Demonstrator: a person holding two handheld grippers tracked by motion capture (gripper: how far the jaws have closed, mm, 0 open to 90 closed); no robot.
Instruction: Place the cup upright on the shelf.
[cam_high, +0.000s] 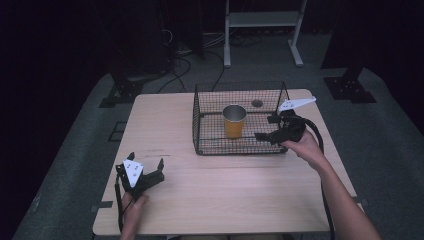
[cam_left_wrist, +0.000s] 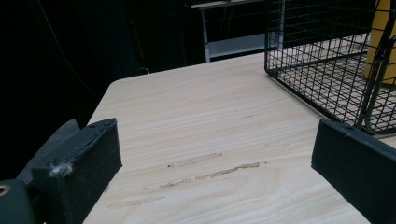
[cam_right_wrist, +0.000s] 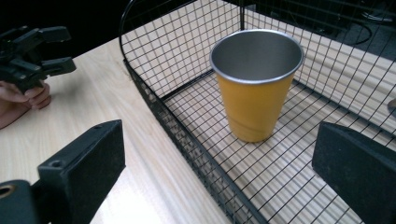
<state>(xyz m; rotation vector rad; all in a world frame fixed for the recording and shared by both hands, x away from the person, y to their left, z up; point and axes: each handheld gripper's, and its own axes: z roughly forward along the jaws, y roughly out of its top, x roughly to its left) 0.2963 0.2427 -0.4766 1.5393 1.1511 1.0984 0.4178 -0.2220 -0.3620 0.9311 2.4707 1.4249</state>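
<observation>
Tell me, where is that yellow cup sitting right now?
The yellow cup stands upright inside the wire basket, mid-table in the high view, just left of the open right gripper.

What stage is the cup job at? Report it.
Done: the yellow metal cup stands upright inside the black wire basket.
In hand: the right claw hangs open at the basket's right wall, empty.
Left: whichever way the cup is going, nothing grips it now; the left claw rests open on the table.
</observation>
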